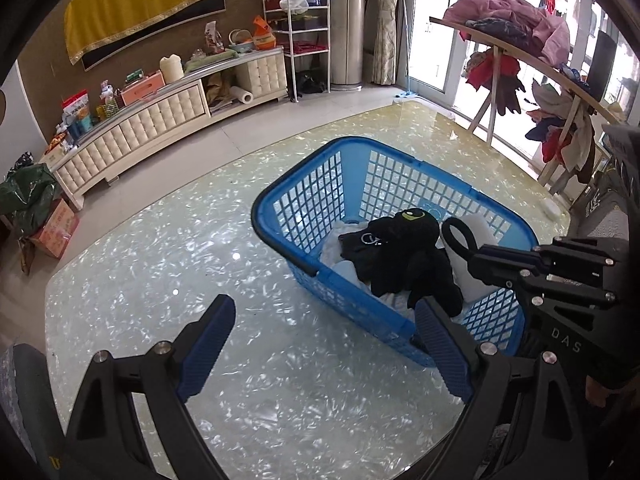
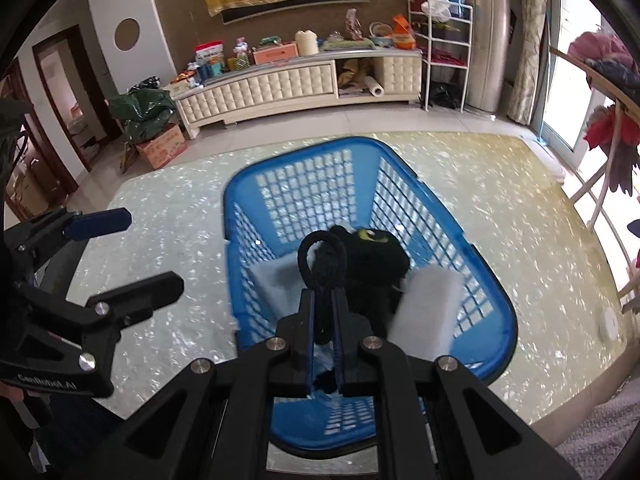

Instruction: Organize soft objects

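A blue plastic basket point(image 1: 400, 160) point(image 2: 492, 280) stands on a glossy pearl-patterned table point(image 1: 200, 248) point(image 2: 180, 216). Inside lie a black plush toy with a green eye point(image 1: 404, 256) point(image 2: 372, 256) and white foam pads point(image 2: 428, 308) point(image 1: 476, 224). My right gripper point(image 2: 323, 300) point(image 1: 480, 258) is shut on a black loop point(image 2: 322, 258) point(image 1: 460, 236), which hangs over the basket. My left gripper point(image 1: 324, 320) point(image 2: 132, 248) is open and empty at the basket's near left corner.
A cream TV cabinet point(image 1: 160, 120) point(image 2: 296, 80) with clutter stands at the back. A white wire shelf point(image 1: 308, 36) and a wooden rack hung with clothes point(image 1: 516, 52) stand near the windows. A green bag and carton point(image 2: 152, 128) sit on the floor.
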`<state>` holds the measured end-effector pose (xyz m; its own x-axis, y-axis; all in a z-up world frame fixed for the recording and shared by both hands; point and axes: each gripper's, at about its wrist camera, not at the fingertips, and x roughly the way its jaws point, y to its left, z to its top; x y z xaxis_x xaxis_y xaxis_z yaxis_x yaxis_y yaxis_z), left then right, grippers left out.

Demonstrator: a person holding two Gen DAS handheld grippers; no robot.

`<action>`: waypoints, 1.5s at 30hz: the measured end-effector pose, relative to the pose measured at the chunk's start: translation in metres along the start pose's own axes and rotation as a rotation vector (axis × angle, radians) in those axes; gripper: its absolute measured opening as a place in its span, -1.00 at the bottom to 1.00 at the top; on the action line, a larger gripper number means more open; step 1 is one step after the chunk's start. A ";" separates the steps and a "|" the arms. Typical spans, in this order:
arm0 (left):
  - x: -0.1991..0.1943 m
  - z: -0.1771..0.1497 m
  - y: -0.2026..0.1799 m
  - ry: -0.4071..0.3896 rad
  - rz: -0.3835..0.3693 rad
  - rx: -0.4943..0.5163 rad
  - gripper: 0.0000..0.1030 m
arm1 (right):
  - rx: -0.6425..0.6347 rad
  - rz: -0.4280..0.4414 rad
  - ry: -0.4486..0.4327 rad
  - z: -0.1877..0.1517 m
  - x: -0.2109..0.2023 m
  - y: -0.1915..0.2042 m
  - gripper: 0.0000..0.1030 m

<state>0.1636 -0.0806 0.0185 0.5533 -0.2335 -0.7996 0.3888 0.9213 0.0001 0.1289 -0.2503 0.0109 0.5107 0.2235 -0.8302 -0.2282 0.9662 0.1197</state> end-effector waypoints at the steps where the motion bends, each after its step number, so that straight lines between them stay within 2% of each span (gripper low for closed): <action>1: 0.001 0.001 -0.001 0.002 -0.002 -0.001 0.76 | 0.006 -0.003 0.008 0.000 0.003 -0.002 -0.87; 13: 0.020 0.008 -0.015 0.032 -0.016 0.012 0.76 | 0.049 -0.023 0.079 -0.009 0.011 -0.018 -0.85; 16: 0.021 0.007 -0.016 0.036 -0.022 0.018 0.76 | 0.038 -0.028 0.080 -0.013 0.007 -0.019 -0.75; 21: 0.019 0.005 -0.016 0.029 -0.039 0.018 0.76 | 0.019 -0.059 0.073 -0.015 0.001 -0.014 -0.19; 23: 0.017 0.004 -0.016 0.023 -0.034 0.022 0.76 | 0.022 -0.070 0.066 -0.015 -0.002 -0.016 -0.12; 27: 0.013 0.001 -0.014 0.017 -0.044 0.014 0.75 | 0.028 -0.081 0.043 -0.016 -0.009 -0.018 0.31; 33: 0.003 -0.003 -0.008 0.000 -0.049 -0.007 0.76 | 0.027 -0.060 0.014 -0.013 -0.014 -0.015 0.72; 41: -0.019 -0.012 0.005 -0.051 -0.036 -0.050 0.76 | 0.034 -0.050 -0.038 -0.011 -0.020 -0.003 0.97; 45: -0.034 -0.016 0.013 -0.091 -0.025 -0.072 0.75 | 0.030 -0.039 -0.085 -0.009 -0.029 0.005 0.99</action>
<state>0.1377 -0.0560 0.0364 0.6100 -0.2809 -0.7410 0.3511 0.9341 -0.0651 0.1055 -0.2535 0.0305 0.5876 0.1942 -0.7855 -0.1823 0.9776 0.1053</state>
